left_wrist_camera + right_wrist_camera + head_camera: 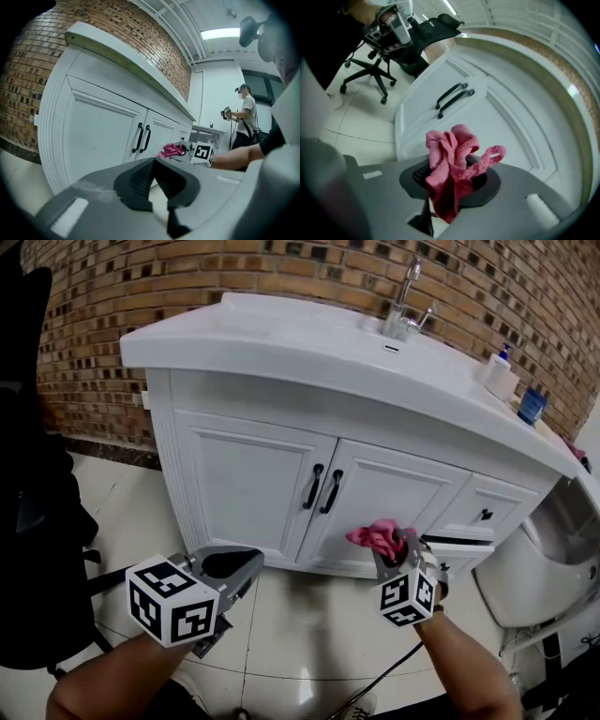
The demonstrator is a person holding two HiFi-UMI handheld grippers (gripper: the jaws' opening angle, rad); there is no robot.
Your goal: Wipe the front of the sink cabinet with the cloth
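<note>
The white sink cabinet has two doors with black handles and drawers at the right. My right gripper is shut on a bunched pink cloth, held just in front of the lower right door; the same pink cloth bulges out of the jaws in the right gripper view. My left gripper hangs low at the left, a short way from the left door, shut with nothing in it. From the left gripper view I see the cabinet and the cloth.
A black office chair stands at the left. A white basin or toilet sits at the right of the cabinet. A faucet, a soap bottle and a blue cup stand on the counter. Another person stands far off.
</note>
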